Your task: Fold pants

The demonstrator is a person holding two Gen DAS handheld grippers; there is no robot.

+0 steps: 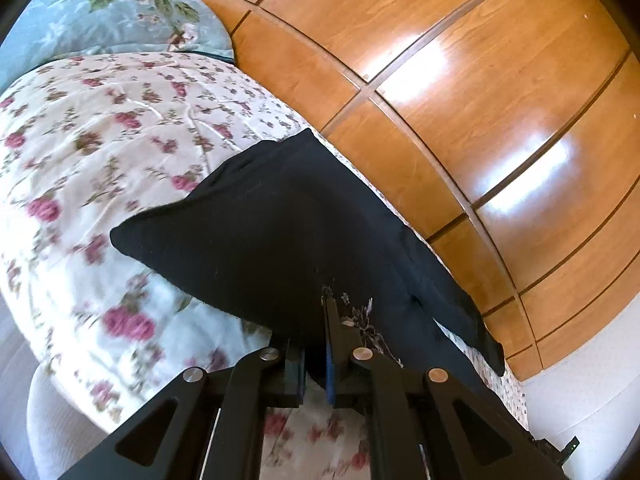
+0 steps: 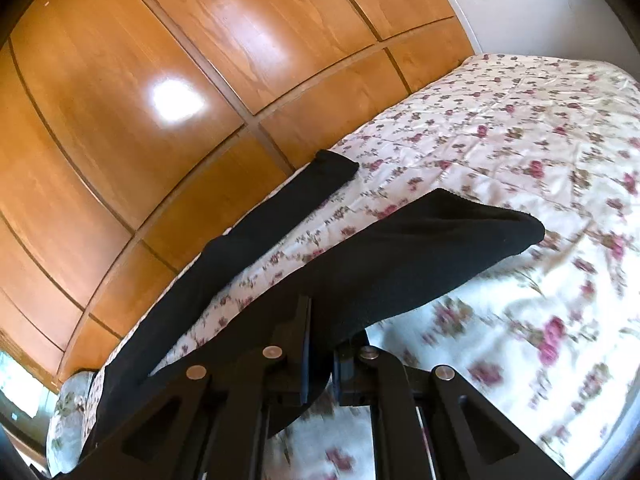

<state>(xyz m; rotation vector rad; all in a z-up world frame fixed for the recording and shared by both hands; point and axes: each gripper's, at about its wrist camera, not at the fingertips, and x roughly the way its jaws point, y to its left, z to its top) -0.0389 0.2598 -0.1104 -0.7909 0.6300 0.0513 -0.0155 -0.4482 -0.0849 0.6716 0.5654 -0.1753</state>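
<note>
Black pants point(image 1: 280, 224) lie on a floral bedspread point(image 1: 100, 140). My left gripper point(image 1: 316, 320) is shut on the near edge of the pants and holds it lifted off the bed; the cloth drapes over the left finger. In the right wrist view my right gripper point(image 2: 320, 312) is shut on another part of the black pants point(image 2: 420, 248), which hangs raised over the floral bedspread point(image 2: 500, 120). One leg point(image 2: 280, 208) runs along the bed's far edge beside the wardrobe.
A glossy wooden wardrobe point(image 1: 460, 80) stands close along the bed's far side. A blue floral pillow point(image 1: 108, 12) lies at the head of the bed. A white wall point(image 2: 540, 4) is beyond the bed's other end.
</note>
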